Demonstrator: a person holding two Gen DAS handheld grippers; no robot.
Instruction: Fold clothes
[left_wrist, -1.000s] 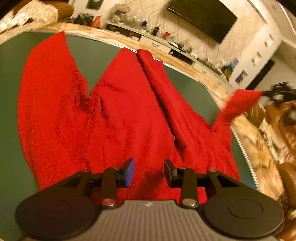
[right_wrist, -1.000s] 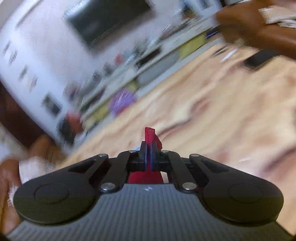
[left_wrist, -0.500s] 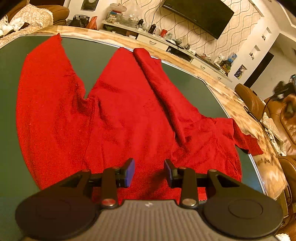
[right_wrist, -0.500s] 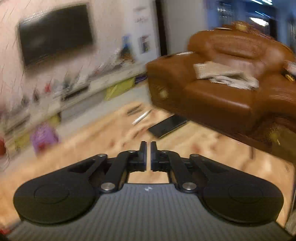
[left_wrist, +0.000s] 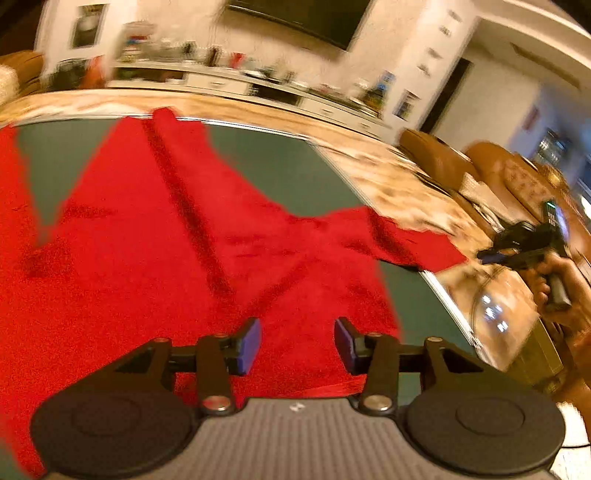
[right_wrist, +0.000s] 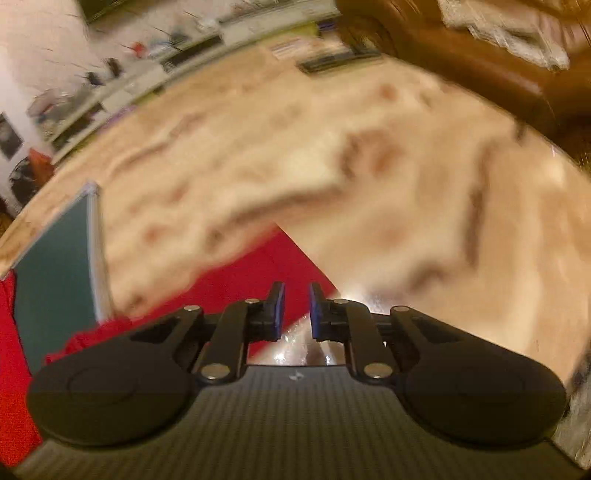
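A red garment (left_wrist: 155, 236) lies spread on the dark green table top (left_wrist: 280, 166), with a long fold ridge down its middle and one corner (left_wrist: 424, 247) draped over the right edge. My left gripper (left_wrist: 297, 345) is open and empty, low over the garment's near hem. My right gripper (right_wrist: 296, 312) is open a little and empty, just above the draped red corner (right_wrist: 266, 280) at the table edge. It also shows in the left wrist view (left_wrist: 524, 247), held in a hand to the right of the table.
The table has a marbled beige rim (left_wrist: 399, 177) and a metal strip. Beige floor (right_wrist: 369, 166) lies beyond. Brown leather sofas (left_wrist: 517, 173) stand to the right. A low cabinet (left_wrist: 258, 85) with clutter and a wall TV are at the back.
The right gripper let go of the red corner, which dropped onto the table edge, swung away, and now has come back down over that corner, slightly open. The left view has turned right.
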